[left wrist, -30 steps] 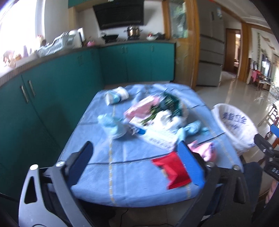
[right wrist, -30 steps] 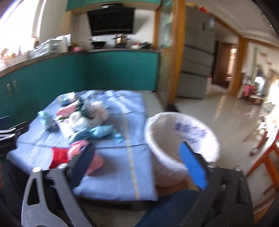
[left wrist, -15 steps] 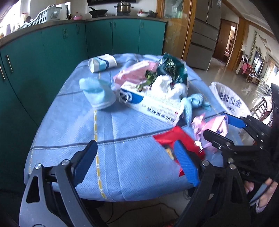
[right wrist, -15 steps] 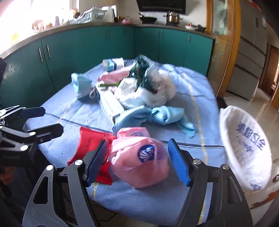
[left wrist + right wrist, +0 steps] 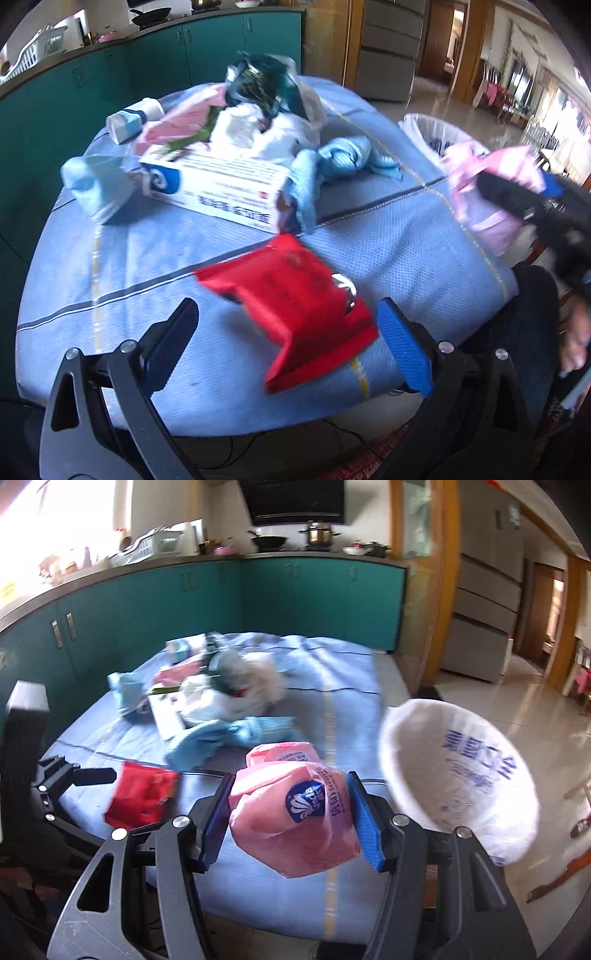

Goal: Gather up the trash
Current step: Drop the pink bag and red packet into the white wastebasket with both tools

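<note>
A red packet [image 5: 291, 295] lies near the front edge of the blue-clothed table [image 5: 147, 266]. My left gripper [image 5: 284, 310] hangs just over it, fingers on either side, not touching; its jaws are opening wide. My right gripper [image 5: 290, 786] is closing, both pads pressing a pink plastic bag [image 5: 291, 812] that hangs clear of the table. In the left wrist view the pink bag [image 5: 476, 206] and right gripper [image 5: 517, 195] show at the right edge. A white-lined bin [image 5: 461, 775] stands just right of the bag, beside the table.
A heap fills the table's middle: a white box [image 5: 221, 188], a light-blue cloth [image 5: 332, 162], white plastic with a dark green bag [image 5: 266, 85], a paper cup [image 5: 133, 118]. Teal cabinets [image 5: 295, 590] run behind. A person's dark-trousered leg [image 5: 532, 314] is at the front right.
My left gripper sank toward the red packet and its jaws spread wider. My right gripper closed on the pink bag and raised it off the table, closer to the bin.
</note>
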The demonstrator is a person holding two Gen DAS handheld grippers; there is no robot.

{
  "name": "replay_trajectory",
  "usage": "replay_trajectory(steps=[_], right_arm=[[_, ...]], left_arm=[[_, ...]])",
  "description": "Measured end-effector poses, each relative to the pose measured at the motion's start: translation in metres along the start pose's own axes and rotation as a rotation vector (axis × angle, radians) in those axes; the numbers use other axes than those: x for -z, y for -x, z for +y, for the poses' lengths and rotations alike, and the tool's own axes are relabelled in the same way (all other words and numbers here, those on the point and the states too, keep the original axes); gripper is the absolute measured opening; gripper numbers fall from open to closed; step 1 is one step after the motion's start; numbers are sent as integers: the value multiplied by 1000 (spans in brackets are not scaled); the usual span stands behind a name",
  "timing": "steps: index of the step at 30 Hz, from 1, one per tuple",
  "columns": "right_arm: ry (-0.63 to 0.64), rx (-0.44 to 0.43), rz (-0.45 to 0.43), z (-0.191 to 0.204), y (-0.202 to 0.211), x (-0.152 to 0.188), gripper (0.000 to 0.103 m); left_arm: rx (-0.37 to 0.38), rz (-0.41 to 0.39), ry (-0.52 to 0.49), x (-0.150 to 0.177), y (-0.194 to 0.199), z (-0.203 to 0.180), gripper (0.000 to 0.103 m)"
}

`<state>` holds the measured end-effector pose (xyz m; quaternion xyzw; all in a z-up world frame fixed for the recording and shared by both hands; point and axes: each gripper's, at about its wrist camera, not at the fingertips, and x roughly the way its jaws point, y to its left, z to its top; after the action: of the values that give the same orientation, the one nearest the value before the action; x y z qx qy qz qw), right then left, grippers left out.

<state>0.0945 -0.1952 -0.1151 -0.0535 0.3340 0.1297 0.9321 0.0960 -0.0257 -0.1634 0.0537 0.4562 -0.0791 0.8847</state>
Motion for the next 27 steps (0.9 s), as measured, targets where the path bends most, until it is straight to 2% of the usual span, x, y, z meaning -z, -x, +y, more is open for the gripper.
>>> replay_trajectory(steps=[1,5,9,12,15,19,24,27], right_arm=[[-10,17,-2,-7,1,2,59],[-29,49,-7,-22,5,8,59],[-58,59,-37,-37,12,10,59],[-73,101,-80,-51,22,8,59],[-101,166,-128,-72,34,5,59],[-192,269,-170,-118,38,2,59],[-275,362,-164,-161,33,-3,60],[-284,428,-118,-179,24,-6,60]], left_arm=[[-6,5,2,-1,-4,-2,94],[-19,-33,21,-4,-7,-4,68],[-32,-56,36,-5,-2,0,56],[-33,-84,30,-5,18,2,56],[-17,-156,-13,-16,44,-5,56],[105,-258,-36,-50,66,-23,56],[216,-294,-87,-113,51,-68,57],[255,-308,-123,-143,38,-96,57]])
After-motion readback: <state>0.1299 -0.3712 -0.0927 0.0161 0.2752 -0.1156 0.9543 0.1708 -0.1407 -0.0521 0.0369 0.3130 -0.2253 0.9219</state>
